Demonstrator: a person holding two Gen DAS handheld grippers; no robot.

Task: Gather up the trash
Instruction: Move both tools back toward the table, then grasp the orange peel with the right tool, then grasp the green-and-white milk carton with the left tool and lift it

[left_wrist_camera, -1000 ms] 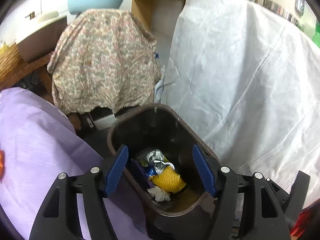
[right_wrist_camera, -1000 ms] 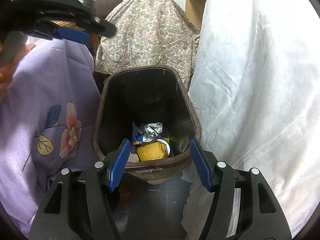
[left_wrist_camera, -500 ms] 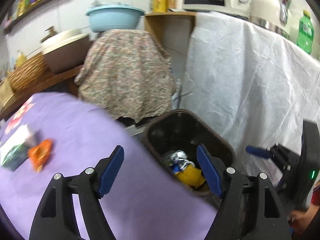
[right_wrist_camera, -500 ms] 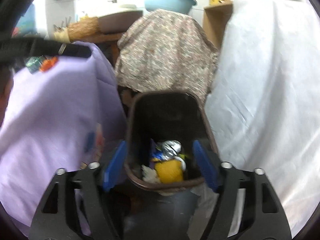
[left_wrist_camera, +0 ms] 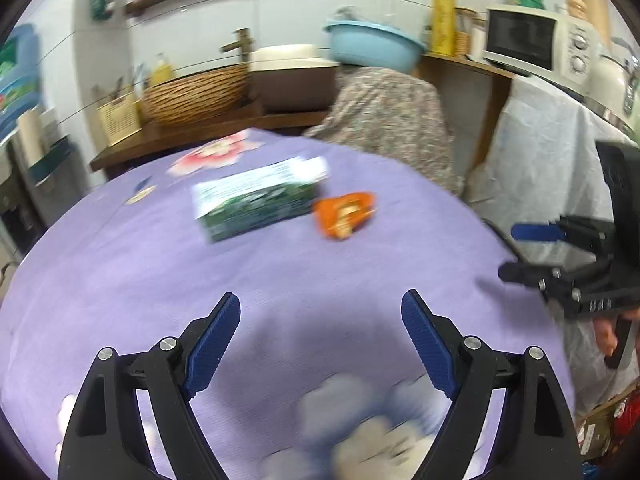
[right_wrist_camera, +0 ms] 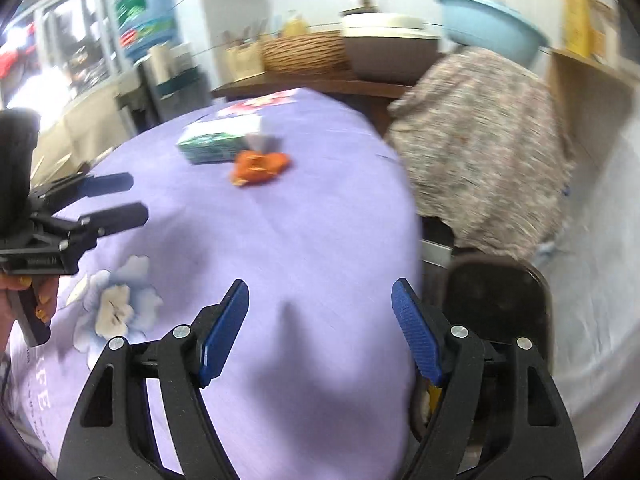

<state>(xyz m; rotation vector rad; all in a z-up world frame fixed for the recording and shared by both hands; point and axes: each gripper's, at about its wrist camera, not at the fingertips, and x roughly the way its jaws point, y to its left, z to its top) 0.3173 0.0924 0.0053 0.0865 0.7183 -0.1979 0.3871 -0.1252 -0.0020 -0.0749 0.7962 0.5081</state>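
Note:
A crumpled orange wrapper (left_wrist_camera: 344,214) (right_wrist_camera: 258,166) lies on the purple-clothed table (left_wrist_camera: 200,272) (right_wrist_camera: 304,216), next to a green and white box (left_wrist_camera: 256,200) (right_wrist_camera: 220,140). My left gripper (left_wrist_camera: 322,300) (right_wrist_camera: 134,196) hovers over the cloth short of both; its jaws are opening with nothing between them. My right gripper (right_wrist_camera: 320,286) (left_wrist_camera: 510,252) is open and empty above the table's right edge. The dark brown trash bin (right_wrist_camera: 496,296) stands on the floor right of the table, largely hidden behind my right finger.
A floral-covered object (right_wrist_camera: 480,152) with a blue basin (left_wrist_camera: 372,46) on top stands behind the table. White sheeting (left_wrist_camera: 540,152) drapes the counter at right, under a microwave (left_wrist_camera: 536,40). A wooden shelf with a wicker basket (left_wrist_camera: 196,96) runs along the back.
Both grippers have swung up and left from over the bin to over the purple table. The bin has left the left wrist view. The box and orange wrapper have come into view ahead.

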